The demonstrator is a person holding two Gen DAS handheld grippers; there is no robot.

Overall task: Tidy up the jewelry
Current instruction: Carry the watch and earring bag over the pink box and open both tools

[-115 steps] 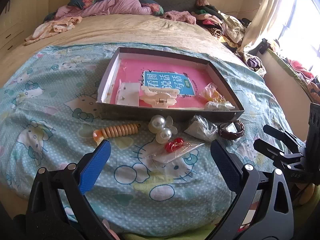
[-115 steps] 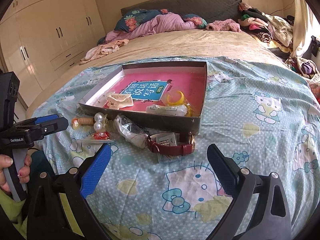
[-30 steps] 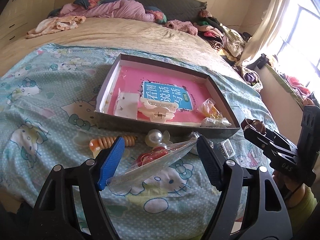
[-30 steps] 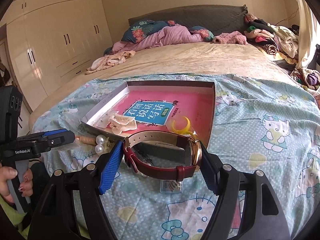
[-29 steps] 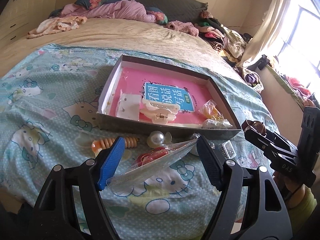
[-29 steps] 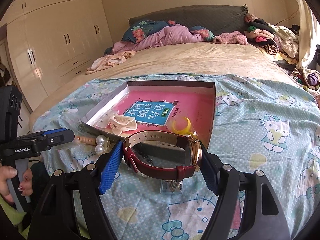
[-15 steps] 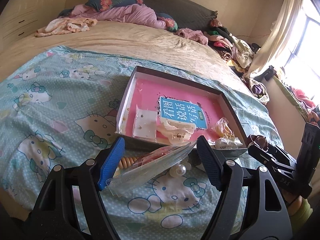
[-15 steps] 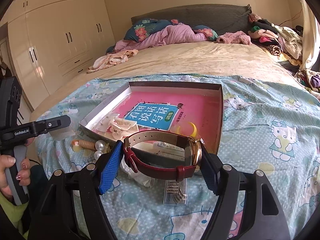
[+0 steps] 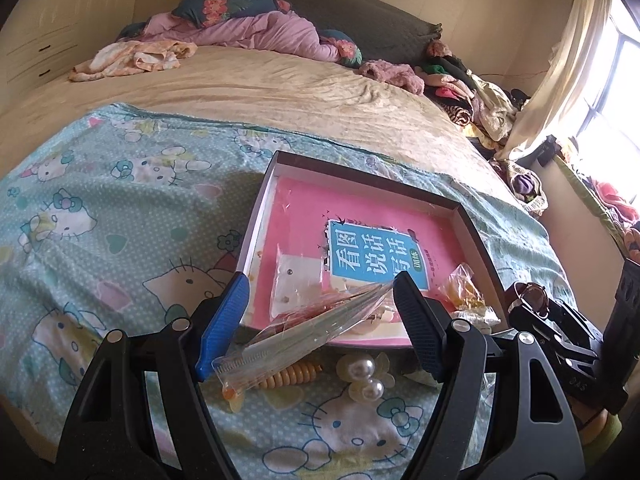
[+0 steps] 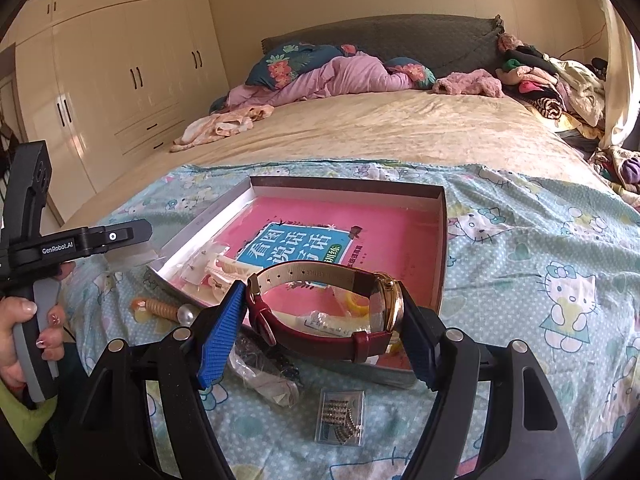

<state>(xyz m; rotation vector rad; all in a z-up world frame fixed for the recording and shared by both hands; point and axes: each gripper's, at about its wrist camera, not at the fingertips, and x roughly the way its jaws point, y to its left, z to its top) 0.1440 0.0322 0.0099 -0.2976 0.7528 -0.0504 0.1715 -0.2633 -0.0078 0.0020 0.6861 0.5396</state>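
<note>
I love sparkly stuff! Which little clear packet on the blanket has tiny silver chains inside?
The flat clear plastic case lying nearest the camera, in front of the grey box. The crumpled clear bag beside it holds something dark.

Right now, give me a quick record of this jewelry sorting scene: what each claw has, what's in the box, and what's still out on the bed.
left claw: shut on clear bag of red jewelry, held above the near edge of the box
right claw: shut on red-strap watch
box: open, pink-lined; holds cream hair clip, earring card, yellow ring bag
left on blanket: pearl piece, orange beaded piece, small clear case of chain, crumpled plastic bag
status: both items lifted, not yet released
</note>
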